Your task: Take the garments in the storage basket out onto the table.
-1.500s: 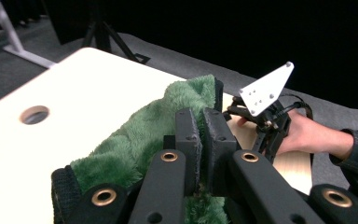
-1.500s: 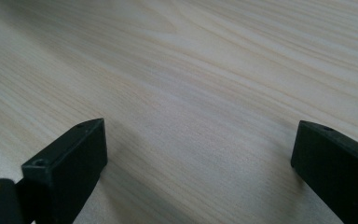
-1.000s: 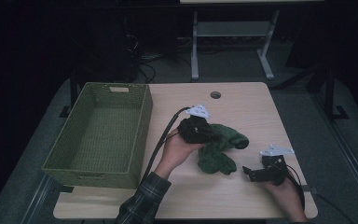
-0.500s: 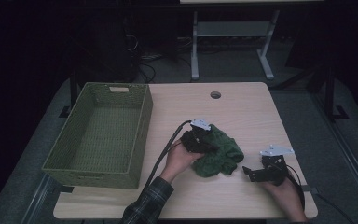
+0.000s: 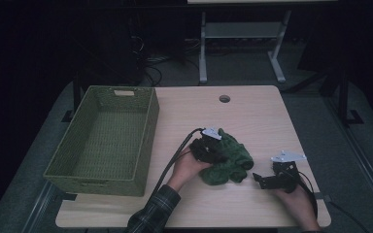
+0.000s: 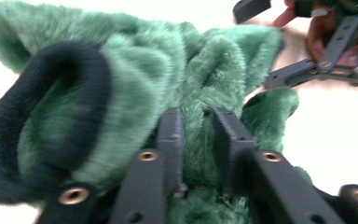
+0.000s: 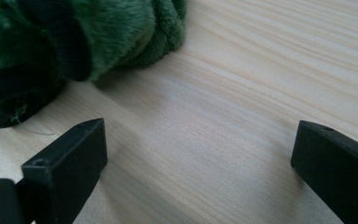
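Left gripper (image 5: 212,151) has lowered the fuzzy green fleece garment (image 5: 230,160) onto the table — jaws just loosening, fleece between them; right gripper (image 5: 264,179) spread wide, empty.

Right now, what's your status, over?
Left gripper: jaws just been opening, green fleece between them. Right gripper: jaws open, empty. Fleece on table. Nothing blocking.

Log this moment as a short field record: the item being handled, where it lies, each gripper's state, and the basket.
item: fuzzy green garment with a dark knit cuff
place: bunched on the table, right of the basket
left gripper: on the garment, jaws just opening, green pile between them
right gripper: jaws wide open over bare wood, beside the garment, holding nothing
basket: green woven, nothing inside
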Motion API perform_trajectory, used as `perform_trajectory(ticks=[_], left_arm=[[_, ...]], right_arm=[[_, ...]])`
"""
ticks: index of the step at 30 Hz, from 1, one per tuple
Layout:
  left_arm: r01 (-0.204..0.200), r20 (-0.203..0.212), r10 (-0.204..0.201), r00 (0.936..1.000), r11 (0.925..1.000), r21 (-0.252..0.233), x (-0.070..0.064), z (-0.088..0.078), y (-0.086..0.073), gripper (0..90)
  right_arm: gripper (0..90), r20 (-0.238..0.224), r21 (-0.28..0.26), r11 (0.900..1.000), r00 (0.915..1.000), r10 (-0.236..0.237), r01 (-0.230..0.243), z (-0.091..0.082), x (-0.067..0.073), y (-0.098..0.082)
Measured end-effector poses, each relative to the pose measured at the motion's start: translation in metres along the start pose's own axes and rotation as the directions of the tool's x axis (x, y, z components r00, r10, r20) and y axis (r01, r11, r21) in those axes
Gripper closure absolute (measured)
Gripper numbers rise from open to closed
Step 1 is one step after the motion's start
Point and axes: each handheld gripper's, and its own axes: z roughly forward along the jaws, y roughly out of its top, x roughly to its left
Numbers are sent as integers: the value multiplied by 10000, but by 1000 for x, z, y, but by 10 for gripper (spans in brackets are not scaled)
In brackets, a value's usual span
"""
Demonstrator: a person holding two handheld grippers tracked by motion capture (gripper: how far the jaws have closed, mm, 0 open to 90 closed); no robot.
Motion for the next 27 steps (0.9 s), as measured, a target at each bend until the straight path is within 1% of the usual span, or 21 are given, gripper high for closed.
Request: perform_trajectory(ticks=[2, 5, 6, 9, 12, 13, 15, 20, 23, 24, 27], left_arm=[[-240, -125, 239, 9996, 9997, -67, -6, -8, 3, 638], [-376, -177, 372, 9992, 9989, -272, -14, -19, 4, 592], [-378, -170, 372, 9992, 9986, -377, -17, -22, 4, 584], [-367, -131, 361, 9993, 9982, -479, -24, -31, 1, 557], [-370, -81, 366, 9993, 9971, -662, -32, -38, -6, 553], [-371, -23, 370, 9993, 9973, -640, -34, -40, -8, 554], [-305, 115, 314, 9994, 9970, -714, -39, -42, -13, 557], [-360, 242, 380, 9990, 9963, -778, -55, -45, -26, 577], [-326, 317, 349, 9989, 9969, -709, -63, -41, -34, 593], [-351, 336, 374, 9987, 9972, -658, -64, -38, -37, 598], [-242, 377, 260, 9990, 9986, -474, -68, -30, -43, 598]], right_arm=[[32, -9, 6, 10000, 10000, 2, -2, 0, 0, 0], [32, -6, -3, 10000, 10000, 6, -6, 0, 0, 0], [32, -6, -5, 10000, 10000, 4, -4, 0, 0, 0], [32, -5, -4, 10000, 10000, 10, -10, 0, 0, 0], [32, -7, 5, 10000, 10000, 9, -9, 0, 0, 0], [32, -5, 4, 10000, 10000, 14, -14, 0, 0, 0], [32, -7, 11, 10000, 10000, 15, -15, 0, 0, 0], [32, -4, 6, 10000, 10000, 14, -14, 0, 0, 0], [32, -7, 12, 10000, 10000, 9, -9, 0, 0, 0], [32, -8, 8, 10000, 10000, 12, -12, 0, 0, 0], [34, -7, 3, 10000, 10000, 24, -24, -1, 0, -1]])
